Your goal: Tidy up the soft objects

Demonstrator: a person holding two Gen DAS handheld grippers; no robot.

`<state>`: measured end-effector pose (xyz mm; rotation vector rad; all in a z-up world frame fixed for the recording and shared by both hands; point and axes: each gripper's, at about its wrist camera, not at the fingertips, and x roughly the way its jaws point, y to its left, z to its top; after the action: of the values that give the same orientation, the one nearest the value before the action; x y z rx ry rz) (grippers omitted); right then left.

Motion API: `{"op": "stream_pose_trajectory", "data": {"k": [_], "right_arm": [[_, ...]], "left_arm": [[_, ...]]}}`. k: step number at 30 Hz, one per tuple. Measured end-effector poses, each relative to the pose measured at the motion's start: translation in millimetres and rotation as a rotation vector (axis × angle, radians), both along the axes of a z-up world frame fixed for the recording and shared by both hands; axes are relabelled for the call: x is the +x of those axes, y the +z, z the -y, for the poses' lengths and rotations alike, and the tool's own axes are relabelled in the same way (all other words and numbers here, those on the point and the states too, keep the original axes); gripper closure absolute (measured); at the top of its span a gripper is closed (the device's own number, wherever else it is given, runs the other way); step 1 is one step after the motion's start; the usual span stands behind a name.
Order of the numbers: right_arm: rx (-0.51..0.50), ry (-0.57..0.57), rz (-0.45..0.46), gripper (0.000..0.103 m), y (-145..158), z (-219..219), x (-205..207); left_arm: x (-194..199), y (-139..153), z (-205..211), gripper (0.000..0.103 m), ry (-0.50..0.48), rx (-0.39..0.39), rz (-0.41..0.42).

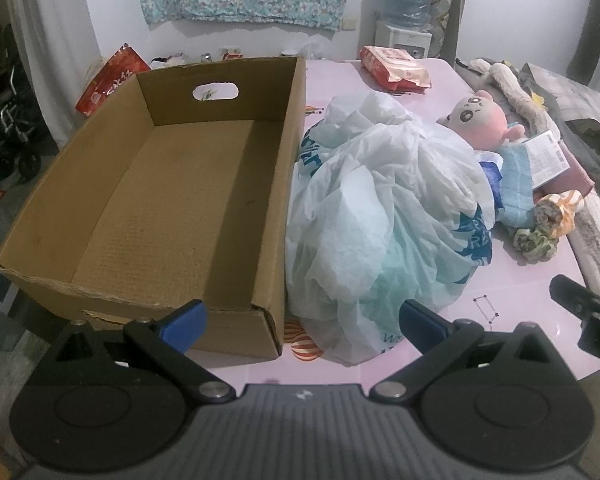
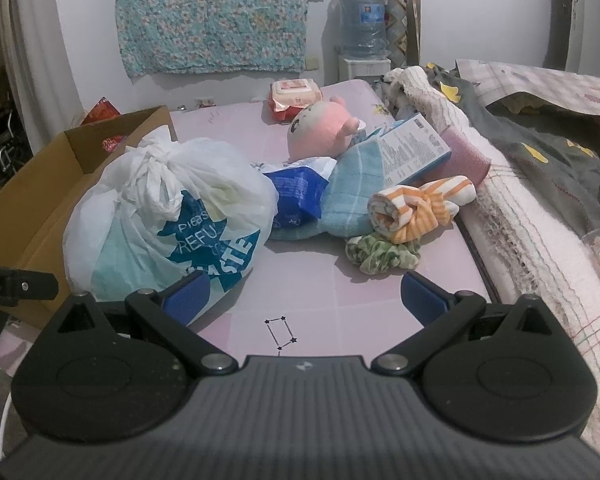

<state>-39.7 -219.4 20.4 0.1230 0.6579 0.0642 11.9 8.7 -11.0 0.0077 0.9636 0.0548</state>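
You have one cardboard box (image 1: 204, 184) far left, one tied plastic bag (image 2: 172, 216) beside it, one pink plush toy (image 2: 320, 130), one blue towel (image 2: 348, 196), one striped cloth roll (image 2: 416, 208), one green scrunchie (image 2: 380, 254) and two wipe packs (image 2: 294, 94) (image 2: 296, 192).

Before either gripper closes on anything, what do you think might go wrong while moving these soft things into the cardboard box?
1. The tied plastic bag is bulky and slippery; a pinch on loose film may slip or tear.
2. It leans against the cardboard box, so lifting it might nudge the box, which sits near the table's edge.
3. The plush toy, blue towel and a printed carton overlap; pulling one could drag the others.
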Motion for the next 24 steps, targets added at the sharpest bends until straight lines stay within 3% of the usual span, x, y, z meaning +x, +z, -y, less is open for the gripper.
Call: {"op": "stream_pose_trajectory", "data": {"k": [7, 12, 19, 24], "right_arm": [[0.009, -0.002, -0.013, 0.001, -5, 5, 8], [0.034, -0.016, -0.01, 0.001, -10, 13, 12], [0.104, -0.059, 0.081, 0.001, -22, 45, 10], [0.171, -0.119, 0.144, 0.001, -30, 84, 12]], "left_arm": [[3, -1, 3, 0.0, 0.001, 0.004, -0.008], [1, 9, 8, 0.0, -0.033, 0.015, 0.04], [21, 35, 37, 0.0, -0.16, 0.046, 0.12], [43, 52, 71, 0.0, -0.294, -0.019, 0.173]]}}
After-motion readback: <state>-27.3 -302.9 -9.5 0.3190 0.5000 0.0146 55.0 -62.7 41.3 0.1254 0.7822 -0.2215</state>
